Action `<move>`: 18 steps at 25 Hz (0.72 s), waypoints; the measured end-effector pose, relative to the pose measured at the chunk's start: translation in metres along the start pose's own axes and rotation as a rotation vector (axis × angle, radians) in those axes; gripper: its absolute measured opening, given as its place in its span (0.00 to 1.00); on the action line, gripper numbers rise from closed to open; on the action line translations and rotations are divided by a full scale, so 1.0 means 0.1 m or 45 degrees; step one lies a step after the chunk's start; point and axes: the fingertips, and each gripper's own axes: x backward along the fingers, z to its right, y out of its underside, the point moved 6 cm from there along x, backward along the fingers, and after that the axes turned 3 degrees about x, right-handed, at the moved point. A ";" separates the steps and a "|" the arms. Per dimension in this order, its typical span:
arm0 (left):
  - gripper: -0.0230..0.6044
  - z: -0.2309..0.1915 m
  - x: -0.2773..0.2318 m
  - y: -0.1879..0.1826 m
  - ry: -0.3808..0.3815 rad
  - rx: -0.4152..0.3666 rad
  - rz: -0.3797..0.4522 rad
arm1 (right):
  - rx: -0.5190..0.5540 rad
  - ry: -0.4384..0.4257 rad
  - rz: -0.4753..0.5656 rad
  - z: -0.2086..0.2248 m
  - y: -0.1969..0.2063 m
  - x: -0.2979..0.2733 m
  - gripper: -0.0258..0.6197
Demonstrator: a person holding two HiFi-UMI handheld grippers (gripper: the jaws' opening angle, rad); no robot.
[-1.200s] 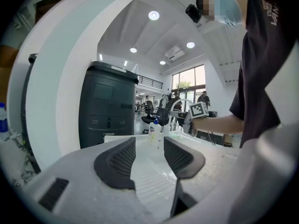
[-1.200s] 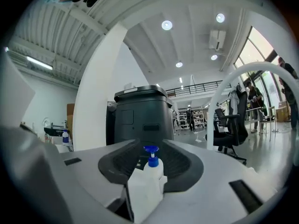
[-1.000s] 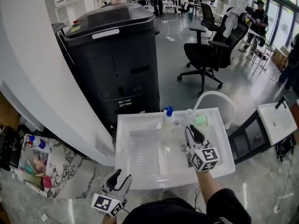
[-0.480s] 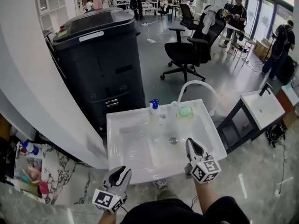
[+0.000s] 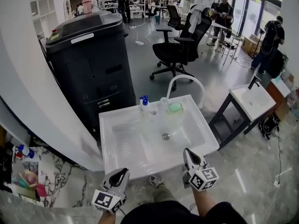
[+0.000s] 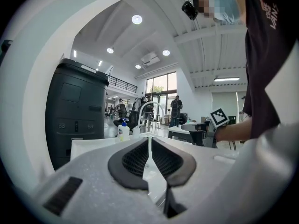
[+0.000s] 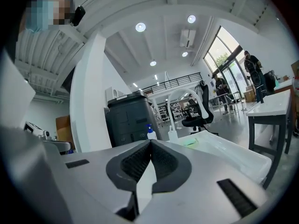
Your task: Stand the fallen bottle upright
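The left gripper (image 5: 120,174) hangs below the near rim of the white sink (image 5: 131,146), well apart from everything in it. Its jaws have just been closing, and the pads (image 6: 135,160) leave only a thin slit with nothing in it. At the back rim of the sink stands the pump bottle (image 5: 144,102), upright, with a blue pump head on a pale body. Just to its right, at the foot of the arched faucet (image 5: 184,80), is what looks like a small clear bottle (image 7: 173,135), also upright but too small to read well. A green pad (image 5: 175,108) lies beside it. No bottle lies on its side in any view, so the task looks finished rather than pending.

The pump bottle is probably thin plastic, light or middling in weight depending on how full it is. Its smooth wall will give under a hard squeeze, and near a sink it may be wet and slippery. The best hold is across the middle of the body with moderate pressure. The pump head would turn or depress, and the neck is too narrow.

The right gripper (image 5: 188,154) hovers at the near right corner of the sink, its pads (image 7: 135,164) pressed fully together and empty.
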 end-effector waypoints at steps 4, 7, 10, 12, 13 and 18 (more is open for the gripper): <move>0.09 0.07 0.06 0.08 0.002 0.013 -0.006 | -0.005 0.012 -0.019 -0.02 0.09 0.16 0.05; 0.08 0.13 0.11 0.14 -0.001 0.023 -0.011 | -0.006 0.017 -0.028 -0.03 0.14 0.26 0.05; 0.08 0.20 0.17 0.17 -0.009 0.032 -0.023 | -0.004 0.003 -0.050 -0.04 0.17 0.32 0.05; 0.08 0.23 0.21 0.20 -0.014 0.035 -0.029 | -0.008 -0.009 -0.059 -0.05 0.21 0.34 0.05; 0.08 0.23 0.22 0.22 -0.017 0.036 -0.031 | -0.008 -0.016 -0.062 -0.06 0.22 0.34 0.05; 0.08 0.27 0.27 0.28 -0.022 0.032 -0.033 | -0.016 -0.030 -0.063 -0.08 0.26 0.39 0.05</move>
